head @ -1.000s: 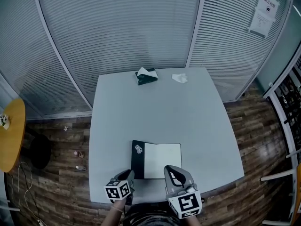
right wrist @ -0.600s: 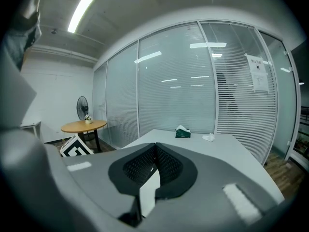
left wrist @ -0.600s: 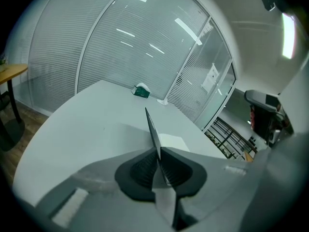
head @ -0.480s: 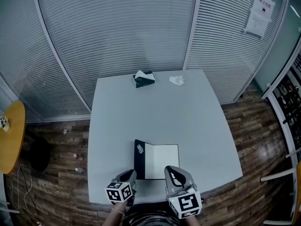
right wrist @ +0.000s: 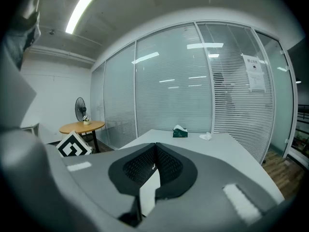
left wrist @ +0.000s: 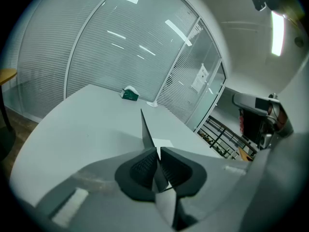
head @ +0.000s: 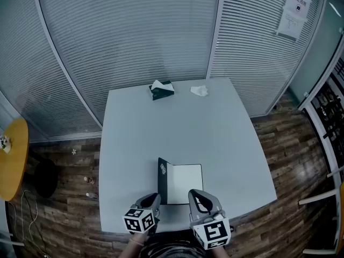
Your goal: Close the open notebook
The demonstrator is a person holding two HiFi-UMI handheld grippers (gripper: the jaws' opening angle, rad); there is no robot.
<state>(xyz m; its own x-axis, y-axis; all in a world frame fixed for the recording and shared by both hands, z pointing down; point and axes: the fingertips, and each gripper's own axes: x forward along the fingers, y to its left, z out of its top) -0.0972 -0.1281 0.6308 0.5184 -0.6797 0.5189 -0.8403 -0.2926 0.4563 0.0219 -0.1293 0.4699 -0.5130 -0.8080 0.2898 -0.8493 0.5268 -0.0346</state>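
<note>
Notebook (head: 185, 183) sits at the near edge of the desk (head: 172, 128). Its white page (head: 188, 179) lies flat and the dark left cover (left wrist: 146, 129) is raised almost upright. The left gripper (left wrist: 158, 152) has just been closing and is now clamped on the near end of that cover, with the thin board pinched between its pads. The right gripper (right wrist: 155, 149) is by the page's near right corner, jaws together on nothing; we cannot tell whether it touches the page. Step in hand, as we judge it: swing the cover rightward, down onto the page. To do it well, we would carry the pinched edge along an arc about the spine rather than pull it straight across, or the whole notebook may slide or lift. The grip is at one end only, so the cover may twist, and we would go slowly past vertical. The right gripper must be out of the cover's path before it lands. We would let go only once the cover rests flat.
</note>
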